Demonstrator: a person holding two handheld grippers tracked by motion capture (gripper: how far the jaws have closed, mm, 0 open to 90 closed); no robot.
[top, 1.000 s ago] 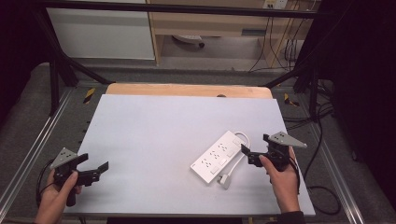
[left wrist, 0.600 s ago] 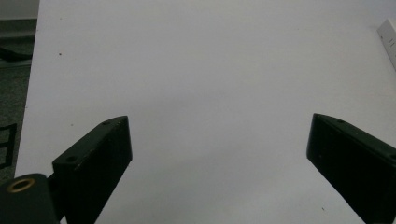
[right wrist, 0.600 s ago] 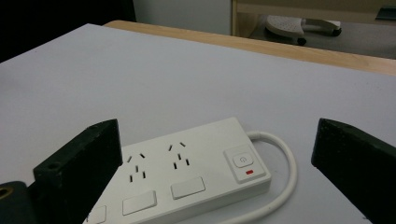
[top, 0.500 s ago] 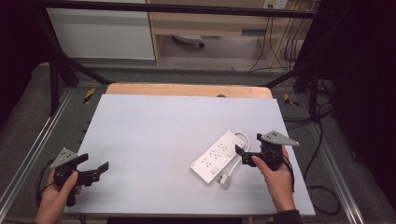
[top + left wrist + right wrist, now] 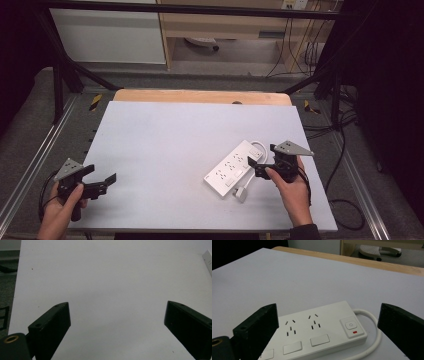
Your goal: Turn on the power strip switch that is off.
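Where the matte pale-grey table (image 5: pixel 165 145) meets its far edge, a strip of bare wood shows, and the smooth white plastic power strip (image 5: pixel 234 168) lies flat on the grey toward four o'clock from the table's middle, a long rounded slab set on a slant. Its glossy white cable (image 5: pixel 258 146) loops round the switch end, and a white plug (image 5: pixel 240 193) lies at its near end. The right gripper (image 5: pixel 253 167), jaws spread wide and holding nothing, hovers just beside the strip's switch end, at the strip's three o'clock. The left gripper (image 5: pixel 100 181), also spread open and unladen, sits well apart at the strip's nine o'clock, over bare table.
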